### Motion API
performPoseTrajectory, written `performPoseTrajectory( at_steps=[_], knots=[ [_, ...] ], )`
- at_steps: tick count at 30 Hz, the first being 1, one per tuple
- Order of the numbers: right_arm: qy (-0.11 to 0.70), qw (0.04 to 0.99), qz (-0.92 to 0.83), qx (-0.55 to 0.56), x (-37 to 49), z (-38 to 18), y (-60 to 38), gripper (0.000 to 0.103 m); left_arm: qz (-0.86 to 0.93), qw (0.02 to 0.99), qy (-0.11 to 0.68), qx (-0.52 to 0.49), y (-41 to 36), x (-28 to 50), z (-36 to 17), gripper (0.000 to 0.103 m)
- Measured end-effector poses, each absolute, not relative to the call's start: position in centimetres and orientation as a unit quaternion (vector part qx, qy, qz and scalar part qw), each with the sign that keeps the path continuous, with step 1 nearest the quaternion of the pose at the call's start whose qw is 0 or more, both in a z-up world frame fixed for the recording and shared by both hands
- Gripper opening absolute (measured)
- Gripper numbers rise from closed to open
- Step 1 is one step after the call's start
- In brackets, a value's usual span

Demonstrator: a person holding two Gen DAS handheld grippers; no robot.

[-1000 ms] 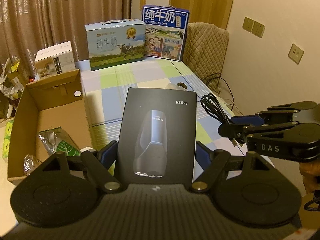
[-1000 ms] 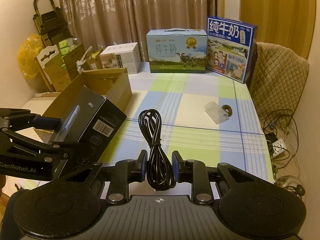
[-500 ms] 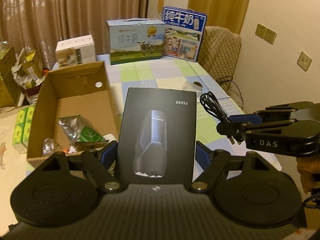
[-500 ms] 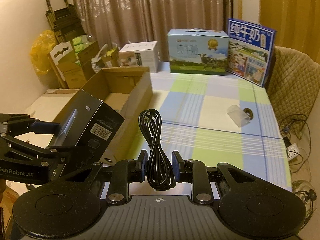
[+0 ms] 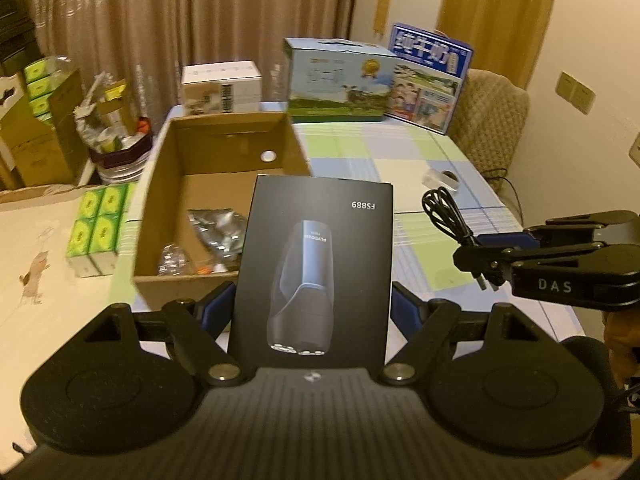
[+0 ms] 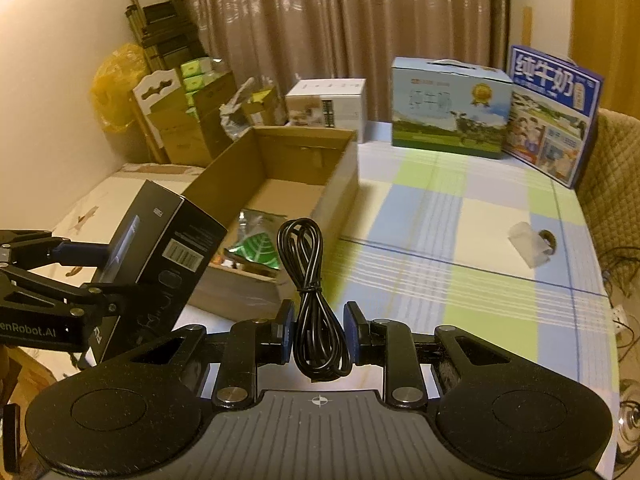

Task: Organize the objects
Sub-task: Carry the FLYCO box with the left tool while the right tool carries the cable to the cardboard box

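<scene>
My left gripper (image 5: pixel 312 309) is shut on a black shaver box (image 5: pixel 316 264) marked FS889, held upright by its sides. Just beyond it stands an open cardboard box (image 5: pixel 224 140), with its near wall right under the shaver box. To the right, my right gripper (image 5: pixel 480 258) is shut on a coiled black cable (image 5: pixel 444 212). In the right wrist view the cable (image 6: pixel 308 264) stands up between the pads of the right gripper (image 6: pixel 318 332), above the cardboard box's (image 6: pixel 336 184) near right corner. The left gripper (image 6: pixel 80 268) with the shaver box (image 6: pixel 172 248) is at the left.
Silver and green packets (image 5: pixel 216 228) lie inside the cardboard box. Two milk cartons (image 5: pixel 336 76) (image 5: pixel 428 76) and a white box (image 5: pixel 222 88) stand at the table's far end. A small clear roll (image 6: pixel 532 240) lies on the checked cloth. Green packs (image 5: pixel 96 228) sit left of the cardboard box.
Both grippers have swung left with their loads. The cardboard box has come from the left edge to the middle of both views. Neither grip has changed.
</scene>
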State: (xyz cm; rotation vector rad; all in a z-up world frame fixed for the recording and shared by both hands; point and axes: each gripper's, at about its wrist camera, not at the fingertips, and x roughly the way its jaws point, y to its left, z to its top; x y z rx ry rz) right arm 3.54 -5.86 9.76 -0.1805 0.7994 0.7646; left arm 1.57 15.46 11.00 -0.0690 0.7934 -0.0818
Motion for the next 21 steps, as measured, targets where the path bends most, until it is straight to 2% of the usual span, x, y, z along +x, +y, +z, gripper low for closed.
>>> performPoseTrajectory(
  at_steps=[21],
  knots=[
    [0.375,0.831,0.396,-0.109,3.5,9.2,0.6,0.022,0.023,0.923,0.381,-0.055,23.1,1.9,11.5,0.077]
  ],
)
